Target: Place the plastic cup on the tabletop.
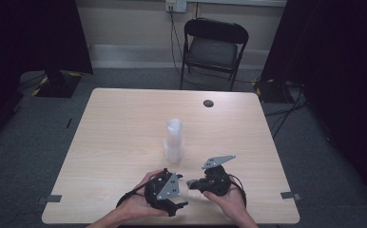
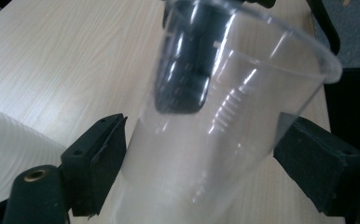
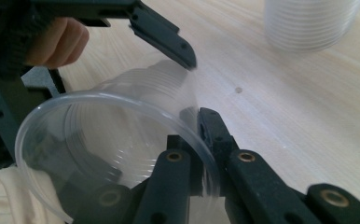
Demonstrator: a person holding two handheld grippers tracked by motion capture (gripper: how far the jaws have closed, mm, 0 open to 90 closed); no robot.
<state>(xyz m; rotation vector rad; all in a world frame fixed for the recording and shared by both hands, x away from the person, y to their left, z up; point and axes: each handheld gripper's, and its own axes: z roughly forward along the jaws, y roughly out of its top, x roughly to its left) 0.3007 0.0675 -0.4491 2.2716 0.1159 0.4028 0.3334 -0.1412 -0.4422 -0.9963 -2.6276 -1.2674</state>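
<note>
Table (image 1: 124, 123): pale wood, cup stack (image 1: 174, 142) beyond both grippers.
Right gripper (image 1: 191, 183): pinches clear cup (image 3: 113, 140) rim.
Left gripper (image 2: 201, 158): jaws flank cup, contact unclear.
Room: black chair (image 1: 213, 47), grey carpet (image 1: 34, 142).

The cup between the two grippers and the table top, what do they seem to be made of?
The cup looks like thin clear plastic, glossy: the right gripper shows through its wall, which has fine ribs and bright highlights. The table looks like pale wood-grain laminate, matt; whether it is real wood cannot be told. The left gripper has its jaws around the cup's base.
</note>
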